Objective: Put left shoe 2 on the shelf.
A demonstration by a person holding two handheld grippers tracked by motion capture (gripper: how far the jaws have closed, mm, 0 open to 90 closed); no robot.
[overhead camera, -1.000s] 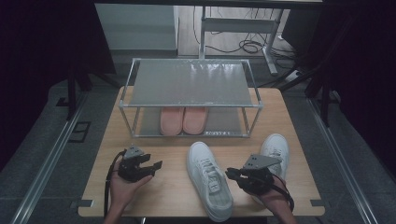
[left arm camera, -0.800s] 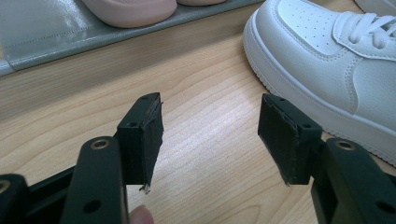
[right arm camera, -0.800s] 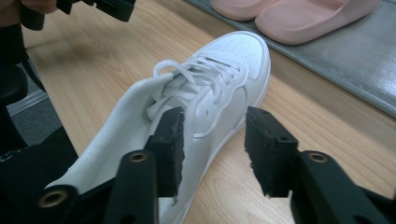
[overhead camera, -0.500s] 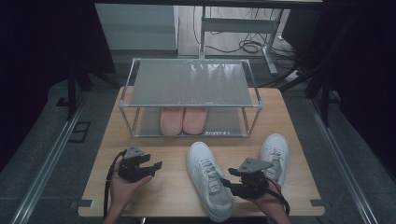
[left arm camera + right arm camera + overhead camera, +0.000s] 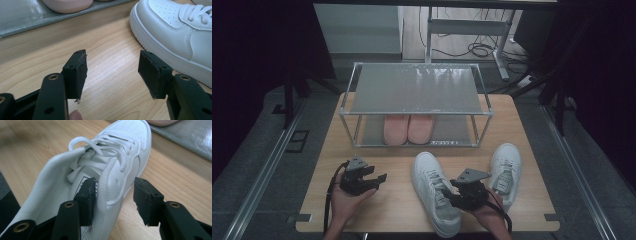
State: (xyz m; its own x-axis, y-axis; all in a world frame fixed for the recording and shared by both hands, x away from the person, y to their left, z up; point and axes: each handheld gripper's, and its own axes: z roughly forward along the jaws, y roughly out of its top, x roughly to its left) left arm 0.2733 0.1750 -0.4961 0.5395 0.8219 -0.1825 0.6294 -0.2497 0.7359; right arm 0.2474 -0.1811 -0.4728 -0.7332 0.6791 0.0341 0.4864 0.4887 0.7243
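Partly hidden, the sneaker (image 5: 75, 185) collar sits between right claw (image 5: 113, 200) jaws.

A wooden table (image 5: 532, 127) bears a metal-framed shoe rack (image 5: 417, 90) holding pink slippers (image 5: 408, 128), with two white sneakers (image 5: 435, 192) (image 5: 505, 170) lying before it.
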